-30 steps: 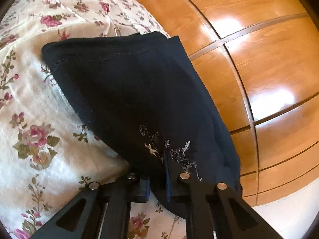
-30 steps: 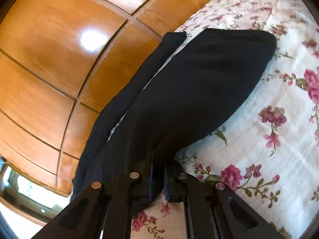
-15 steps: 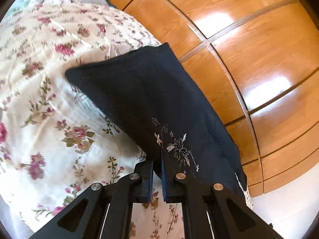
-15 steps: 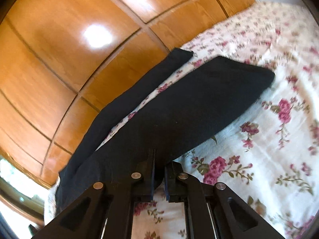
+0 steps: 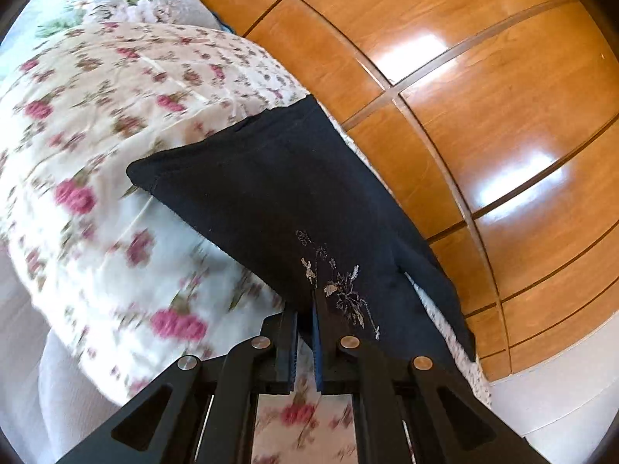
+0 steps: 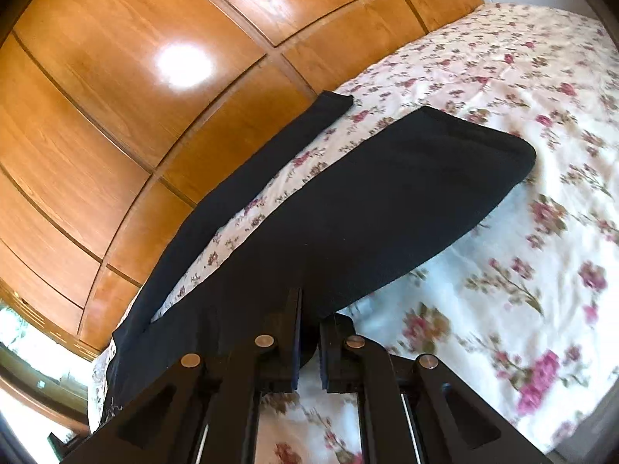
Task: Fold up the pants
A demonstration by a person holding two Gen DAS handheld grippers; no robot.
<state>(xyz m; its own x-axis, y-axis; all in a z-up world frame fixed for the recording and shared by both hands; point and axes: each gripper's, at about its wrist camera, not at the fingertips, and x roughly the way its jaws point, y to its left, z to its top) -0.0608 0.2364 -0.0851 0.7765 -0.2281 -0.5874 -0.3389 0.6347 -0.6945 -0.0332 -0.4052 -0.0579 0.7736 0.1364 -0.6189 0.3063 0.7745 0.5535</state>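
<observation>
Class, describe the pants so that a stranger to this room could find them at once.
Start at the bed with its floral cover, set against a wooden wall. The pants lie along the wall side, one end pinched in both grippers. They are the only dark, plain cloth there, with pale embroidery near one edge.

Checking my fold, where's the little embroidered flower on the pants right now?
In the left wrist view, the embroidered flower sits on the dark pants just ahead of the left gripper, over the floral bedspread.
</observation>
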